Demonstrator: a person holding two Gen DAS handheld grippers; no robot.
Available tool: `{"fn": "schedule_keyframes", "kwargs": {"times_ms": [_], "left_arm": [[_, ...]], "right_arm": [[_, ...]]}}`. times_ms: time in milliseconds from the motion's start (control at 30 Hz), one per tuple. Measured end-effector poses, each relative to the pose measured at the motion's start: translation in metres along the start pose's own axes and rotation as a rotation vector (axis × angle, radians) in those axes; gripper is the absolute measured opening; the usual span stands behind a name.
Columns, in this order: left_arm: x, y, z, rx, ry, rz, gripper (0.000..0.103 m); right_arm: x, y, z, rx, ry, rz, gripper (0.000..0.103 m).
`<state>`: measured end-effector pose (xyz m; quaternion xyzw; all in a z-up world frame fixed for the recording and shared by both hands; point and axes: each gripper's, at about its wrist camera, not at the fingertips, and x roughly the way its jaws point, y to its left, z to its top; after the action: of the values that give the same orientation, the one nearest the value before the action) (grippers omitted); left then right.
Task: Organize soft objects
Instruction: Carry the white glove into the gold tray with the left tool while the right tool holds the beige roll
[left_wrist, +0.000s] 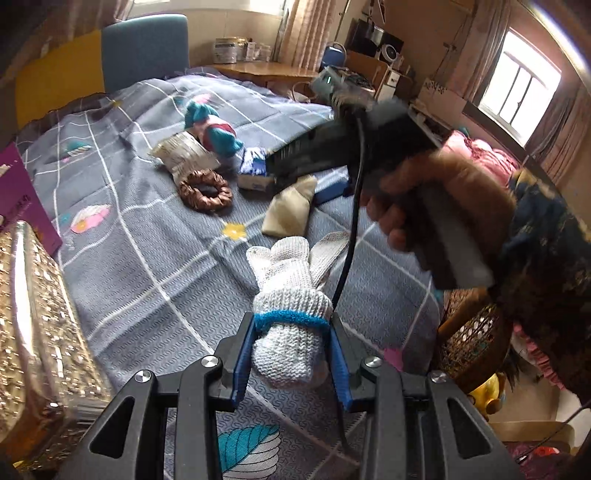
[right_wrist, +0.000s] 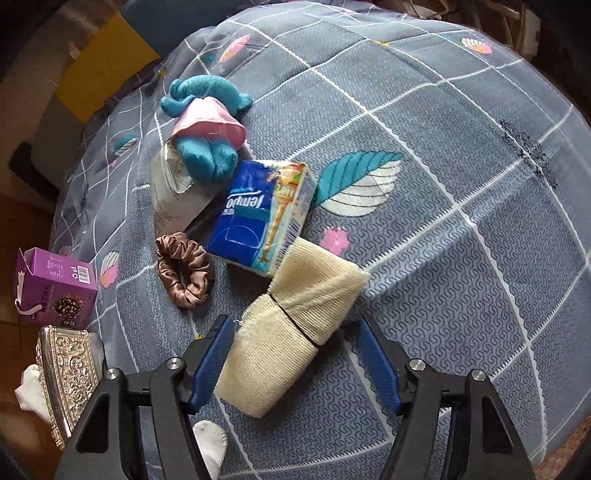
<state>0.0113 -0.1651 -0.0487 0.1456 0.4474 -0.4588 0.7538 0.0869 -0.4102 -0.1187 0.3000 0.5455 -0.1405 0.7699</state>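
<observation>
We have the left gripper (left_wrist: 291, 350) clamped on a white knit glove (left_wrist: 291, 306) at its blue cuff band, fingers dangling toward the bedspread (left_wrist: 147, 258); a loose pinch could let it slip. Our right gripper (right_wrist: 291, 365) points steeply down, jaws half-spread around the cream gauze roll (right_wrist: 295, 325) beside the Tempo tissue pack (right_wrist: 258, 214); only one pad touches, so closing off-centre may squirt it aside.

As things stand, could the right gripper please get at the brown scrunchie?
Probably not directly: the right gripper straddles the cream gauze roll, which fills the gap between its open jaws. The brown scrunchie lies uncovered beyond its left finger, so it would need to shift sideways first.
</observation>
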Motion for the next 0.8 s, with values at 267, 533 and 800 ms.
{"fn": "schedule_keyframes", "kwargs": {"times_ms": [267,533,800], "left_arm": [[-0.023,0.025,0.074,-0.078,-0.076,0.062,0.037],[-0.05,0.113,0.181,-0.243,-0.199,0.211,0.037],[-0.131,0.262,0.123,-0.587,-0.312,0.494,0.037]], "right_arm": [[0.004,0.033,-0.017,-0.24,-0.034,-0.151,0.052],[0.007,0.035,-0.019,-0.254,-0.016,-0.147,0.054],[0.013,0.047,-0.02,-0.321,-0.02,-0.185,0.056]]}}
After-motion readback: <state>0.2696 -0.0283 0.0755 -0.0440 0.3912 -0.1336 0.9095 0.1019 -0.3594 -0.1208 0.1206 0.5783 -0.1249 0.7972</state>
